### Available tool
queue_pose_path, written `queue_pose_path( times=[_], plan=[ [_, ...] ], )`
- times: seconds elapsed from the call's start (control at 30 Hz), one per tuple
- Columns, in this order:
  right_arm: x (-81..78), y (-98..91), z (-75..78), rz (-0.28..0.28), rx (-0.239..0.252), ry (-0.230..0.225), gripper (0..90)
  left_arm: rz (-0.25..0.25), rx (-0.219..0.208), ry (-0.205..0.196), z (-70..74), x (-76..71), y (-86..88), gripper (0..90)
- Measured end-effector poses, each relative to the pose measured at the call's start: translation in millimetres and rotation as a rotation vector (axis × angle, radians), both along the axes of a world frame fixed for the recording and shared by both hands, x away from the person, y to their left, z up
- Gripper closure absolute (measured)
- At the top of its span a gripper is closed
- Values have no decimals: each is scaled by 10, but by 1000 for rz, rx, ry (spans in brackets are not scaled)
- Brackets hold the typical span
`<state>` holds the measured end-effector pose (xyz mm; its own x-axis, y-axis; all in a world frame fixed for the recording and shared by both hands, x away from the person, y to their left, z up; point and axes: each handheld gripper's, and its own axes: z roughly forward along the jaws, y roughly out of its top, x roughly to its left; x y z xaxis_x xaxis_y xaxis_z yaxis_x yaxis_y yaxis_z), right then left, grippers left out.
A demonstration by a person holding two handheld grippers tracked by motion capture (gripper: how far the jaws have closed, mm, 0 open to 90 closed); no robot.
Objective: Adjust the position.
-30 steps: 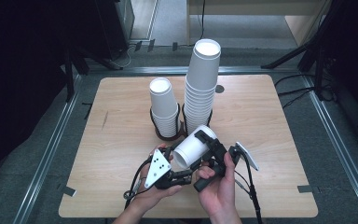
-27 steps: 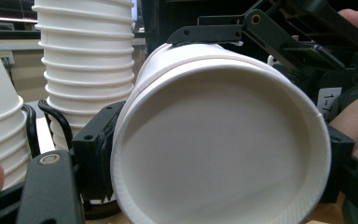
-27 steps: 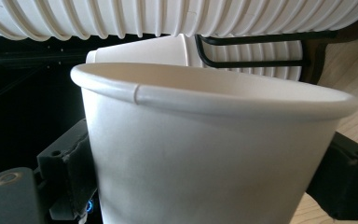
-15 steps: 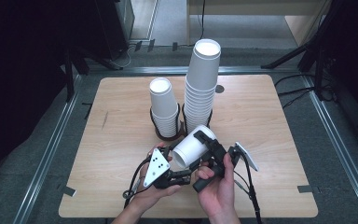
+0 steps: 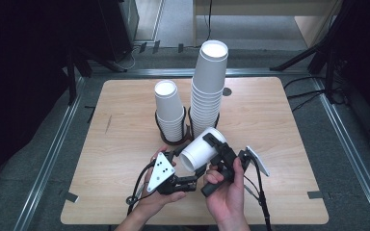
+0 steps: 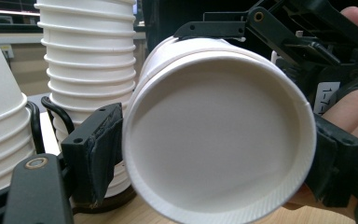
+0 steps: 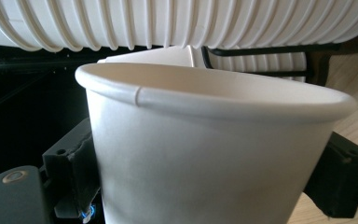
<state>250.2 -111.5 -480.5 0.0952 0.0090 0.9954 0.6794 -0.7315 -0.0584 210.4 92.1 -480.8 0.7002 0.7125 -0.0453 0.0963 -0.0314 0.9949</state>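
Mid hand-over, by my read: one paper cup point(image 5: 200, 153) lies on its side in the air over the front of the tabletop point(image 5: 289, 144), just ahead of the two stacks. Right gripper point(image 5: 220, 153) has its fingers narrow and clamped across the cup wall; they've just been closing on it. Left gripper point(image 5: 182, 161) sits at the cup's bottom end with its fingers point(image 6: 95, 149) just beside the rim, and they've just been opening; I read them as let go, cup between them.

Next: pull left clear, then carry the cup on the right alone.

Room: short stack point(image 5: 169, 111) and tall stack point(image 5: 207, 89) in their black holders stand close behind, so I'd avoid swinging back. Open tabletop to left, right and front; front edge near the hands.
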Motion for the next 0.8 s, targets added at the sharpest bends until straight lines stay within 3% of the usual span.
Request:
queue_pose_path(
  times=[0.8],
  plan=[
    [60,-148,88,-84,-56,-31,128,-9,-15,-1,14,-9,13,170]
  ],
)
